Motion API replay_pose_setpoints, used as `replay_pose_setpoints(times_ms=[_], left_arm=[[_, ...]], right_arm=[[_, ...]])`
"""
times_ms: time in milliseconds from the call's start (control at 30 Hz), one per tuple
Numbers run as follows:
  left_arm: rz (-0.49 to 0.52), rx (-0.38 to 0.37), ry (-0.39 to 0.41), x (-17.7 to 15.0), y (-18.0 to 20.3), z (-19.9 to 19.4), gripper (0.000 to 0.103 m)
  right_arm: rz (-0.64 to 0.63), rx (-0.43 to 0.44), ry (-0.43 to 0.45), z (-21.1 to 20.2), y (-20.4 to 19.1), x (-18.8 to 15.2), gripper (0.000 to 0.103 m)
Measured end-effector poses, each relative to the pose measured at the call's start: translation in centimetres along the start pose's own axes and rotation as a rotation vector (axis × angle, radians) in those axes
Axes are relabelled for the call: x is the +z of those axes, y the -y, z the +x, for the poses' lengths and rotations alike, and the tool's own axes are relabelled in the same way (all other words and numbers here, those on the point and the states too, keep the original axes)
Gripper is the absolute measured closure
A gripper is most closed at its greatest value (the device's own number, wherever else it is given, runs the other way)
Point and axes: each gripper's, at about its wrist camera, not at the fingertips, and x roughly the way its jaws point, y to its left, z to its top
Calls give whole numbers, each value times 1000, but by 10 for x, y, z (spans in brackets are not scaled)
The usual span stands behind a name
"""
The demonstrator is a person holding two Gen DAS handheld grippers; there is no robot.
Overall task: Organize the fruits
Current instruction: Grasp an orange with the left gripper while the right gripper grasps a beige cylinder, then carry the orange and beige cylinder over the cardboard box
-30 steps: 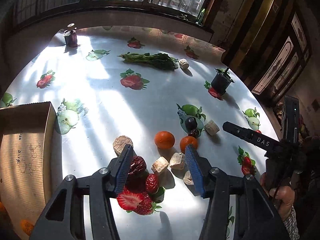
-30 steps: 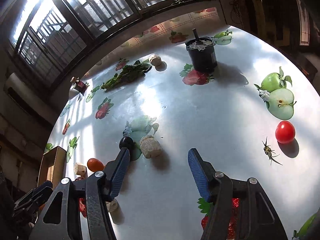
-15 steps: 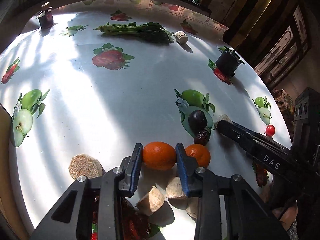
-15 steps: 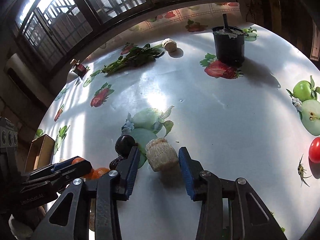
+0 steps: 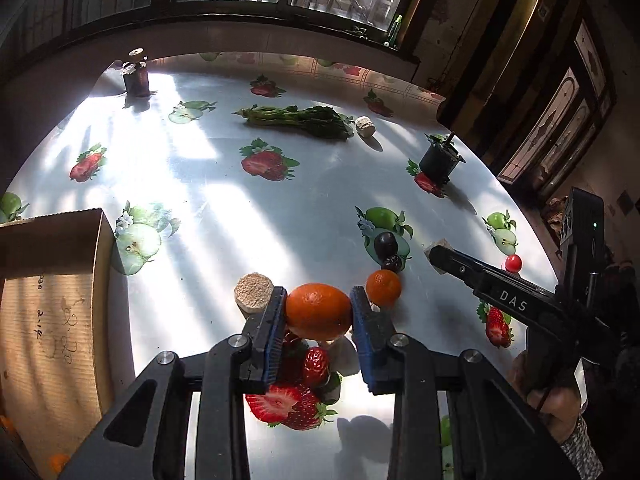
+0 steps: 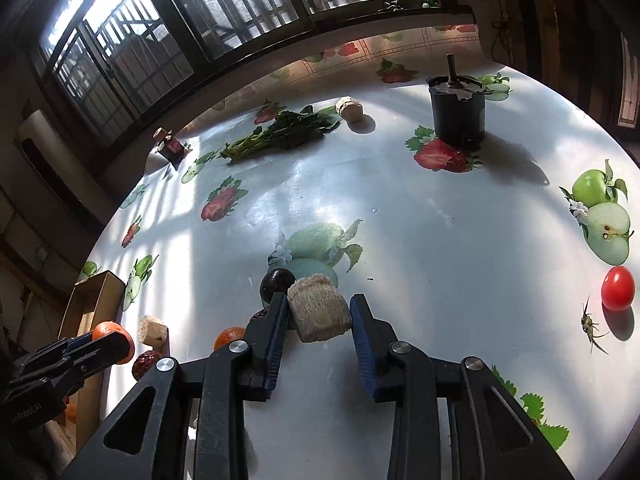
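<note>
Left gripper (image 5: 319, 312) pinches my orange (image 5: 319, 312); right gripper (image 6: 319, 314) pinches a tan chunk (image 6: 319, 308). Next, I carry the orange to the cardboard box (image 5: 52, 300) at its left.

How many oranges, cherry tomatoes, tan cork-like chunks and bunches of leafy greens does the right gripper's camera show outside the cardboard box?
Oranges: 2
Cherry tomatoes: 1
Tan cork-like chunks: 3
Bunches of leafy greens: 1
Total: 7
</note>
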Motion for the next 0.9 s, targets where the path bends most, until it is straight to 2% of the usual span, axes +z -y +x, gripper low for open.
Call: replay_pose_setpoints(times_ms=[167,300,400,500,633,833,900], left_arm=[[-14,109,63,-15,-51,-54,72],[-100,211,69,-28,-114,-79,72],[-166,296,55,-41,-161,-89,72],[-232,341,27,-54,-196,-92,72],[-280,405,-11,-64,-229,-89,72],[-349,412,-75,-78,-260,-76,72],[-357,396,-63,-79,-263,-77,71]], right_arm=[[-100,61,6,-28,-60,-12,69],[-190,167,-4,-41,-123,-22,68],[-251,258,-49,-35,-174,-35,68],[-306,321,-119,-15,-223,-53,68],[-384,351,-208,17,-278,-82,68],[-470,305,-316,68,-323,-116,68],[-477,295,-339,77,-327,-123,68]])
